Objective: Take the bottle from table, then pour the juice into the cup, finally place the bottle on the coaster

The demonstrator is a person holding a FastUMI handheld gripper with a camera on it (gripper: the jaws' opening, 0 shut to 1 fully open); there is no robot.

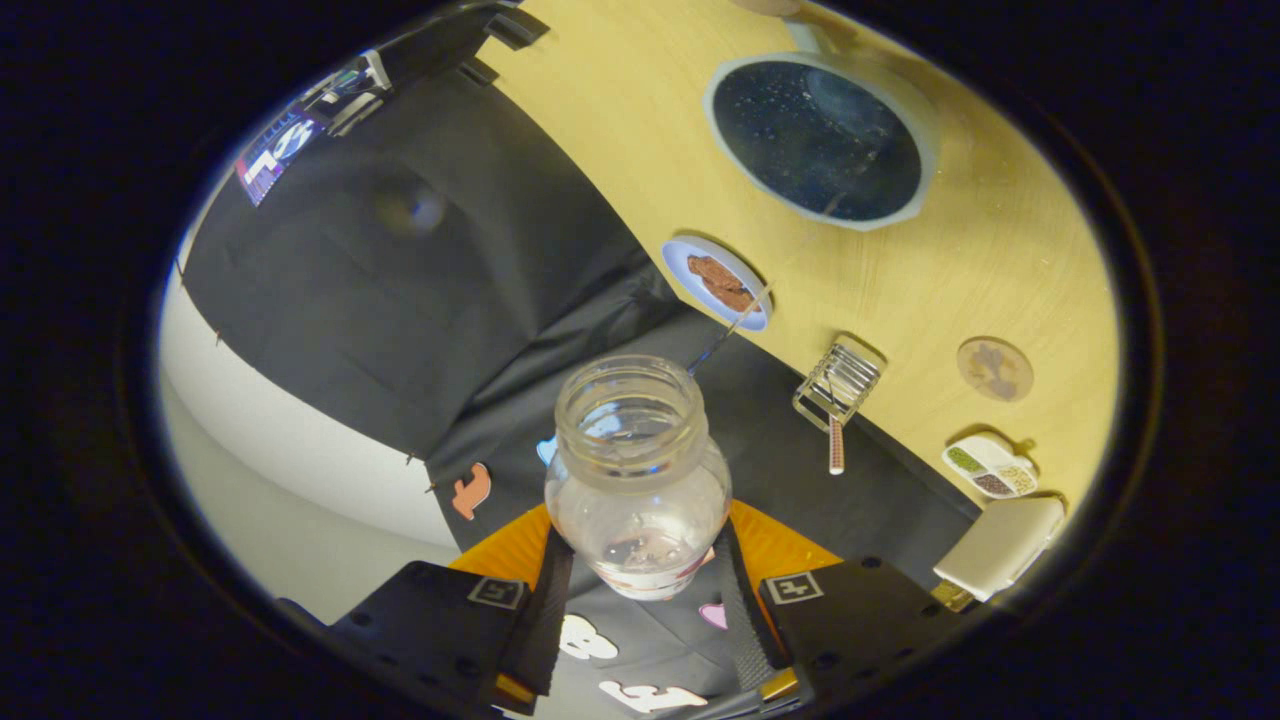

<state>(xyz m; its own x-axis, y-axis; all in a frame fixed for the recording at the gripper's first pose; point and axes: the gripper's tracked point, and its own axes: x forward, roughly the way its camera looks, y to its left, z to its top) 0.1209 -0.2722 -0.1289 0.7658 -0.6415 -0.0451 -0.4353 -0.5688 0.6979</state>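
Gripper clamped on the bottle, both fingers pressing its lower body. Bottle is clear, uncapped, held off the tabletop and tipped, mouth pointing away from the camera; a little liquid sits at its base. View is rolled, so the wooden tabletop runs up the far side. Well beyond the bottle: a big dark round plate, a small plate near the table edge with brown pieces, a wire rack at the edge, a round coaster, a divided dish.
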